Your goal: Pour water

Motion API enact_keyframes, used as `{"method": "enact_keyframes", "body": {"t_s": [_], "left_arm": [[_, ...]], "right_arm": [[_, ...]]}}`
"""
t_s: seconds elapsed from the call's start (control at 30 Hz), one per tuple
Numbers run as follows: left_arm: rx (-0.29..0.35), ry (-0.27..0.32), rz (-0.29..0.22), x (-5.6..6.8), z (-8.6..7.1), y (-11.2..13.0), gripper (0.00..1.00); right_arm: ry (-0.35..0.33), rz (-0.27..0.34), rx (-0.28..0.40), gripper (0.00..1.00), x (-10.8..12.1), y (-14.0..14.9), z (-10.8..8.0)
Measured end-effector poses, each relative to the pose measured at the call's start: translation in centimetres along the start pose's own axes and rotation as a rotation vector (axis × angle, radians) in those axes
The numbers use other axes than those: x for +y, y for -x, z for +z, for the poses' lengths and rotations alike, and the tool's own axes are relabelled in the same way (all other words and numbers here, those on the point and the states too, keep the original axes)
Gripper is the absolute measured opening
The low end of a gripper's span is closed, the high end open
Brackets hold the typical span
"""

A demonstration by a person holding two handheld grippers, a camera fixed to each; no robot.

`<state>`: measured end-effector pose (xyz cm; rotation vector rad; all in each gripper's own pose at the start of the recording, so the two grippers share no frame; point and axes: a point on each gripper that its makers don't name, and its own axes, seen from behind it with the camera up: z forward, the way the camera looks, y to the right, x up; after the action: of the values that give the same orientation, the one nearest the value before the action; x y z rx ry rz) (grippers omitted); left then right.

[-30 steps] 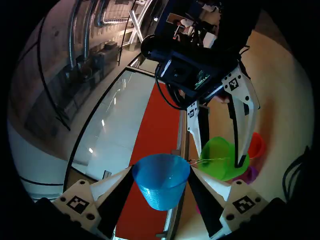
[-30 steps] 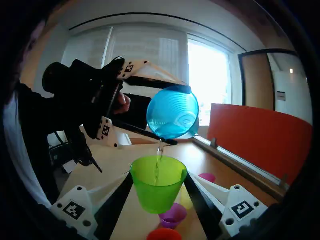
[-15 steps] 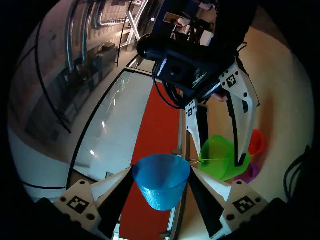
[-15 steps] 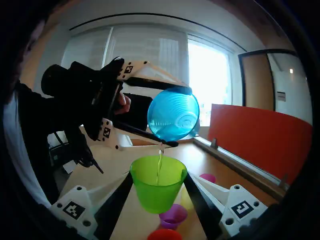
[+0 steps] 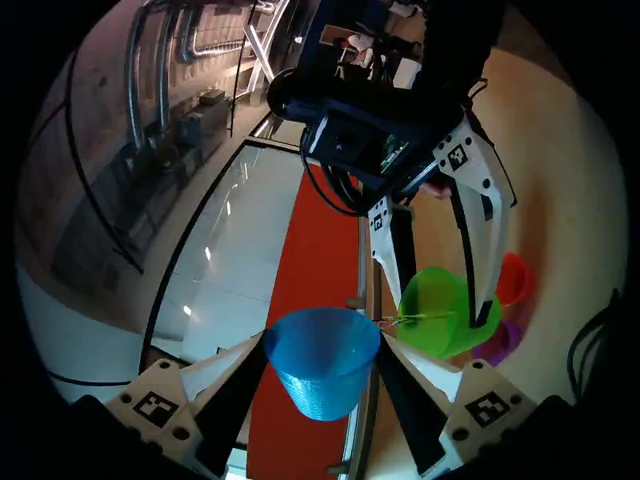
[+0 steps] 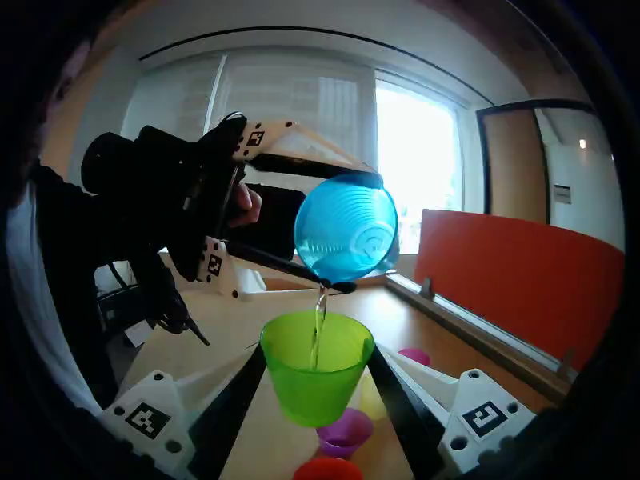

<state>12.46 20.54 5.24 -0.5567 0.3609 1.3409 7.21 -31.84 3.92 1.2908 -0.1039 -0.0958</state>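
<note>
Two cups mattered, and one hung almost straight above the other. My left claw (image 5: 322, 346) was clamped on the blue cup (image 5: 322, 364), both fingers pressing its sides. The cup was tipped far over, so its long axis lay near level and its mouth faced away from me, toward the green cup (image 6: 316, 372). My right claw (image 6: 316, 358) gripped that green cup upright between both fingers, seemingly clear of the table (image 6: 240, 320).

In the right gripper view a thin stream of water (image 6: 319, 316) fell from the blue cup's lower lip into the green one. It landed near the middle of the opening, not by the rim. I judged that the pour hung on this: lip over open mouth, near but apart.

How much water remained in the blue cup I could not tell from either view. The level in the green cup was hard to read through its tinted wall. A purple cup (image 6: 344, 432) and an orange cup (image 6: 328, 470) lay below, the orange one cut off at the edge. In the left gripper view the right claw's fingers crossed in front of the green cup.
</note>
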Motion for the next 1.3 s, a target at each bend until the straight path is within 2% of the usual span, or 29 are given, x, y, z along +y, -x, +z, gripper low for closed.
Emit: {"method": "enact_keyframes", "body": {"t_s": [1.3], "left_arm": [[0.003,-0.007,0.110,-0.43,0.31,-0.49,0.89]], "right_arm": [[-0.002,-0.005,0.008,0.91,-0.03,-0.21,0.04]]}}
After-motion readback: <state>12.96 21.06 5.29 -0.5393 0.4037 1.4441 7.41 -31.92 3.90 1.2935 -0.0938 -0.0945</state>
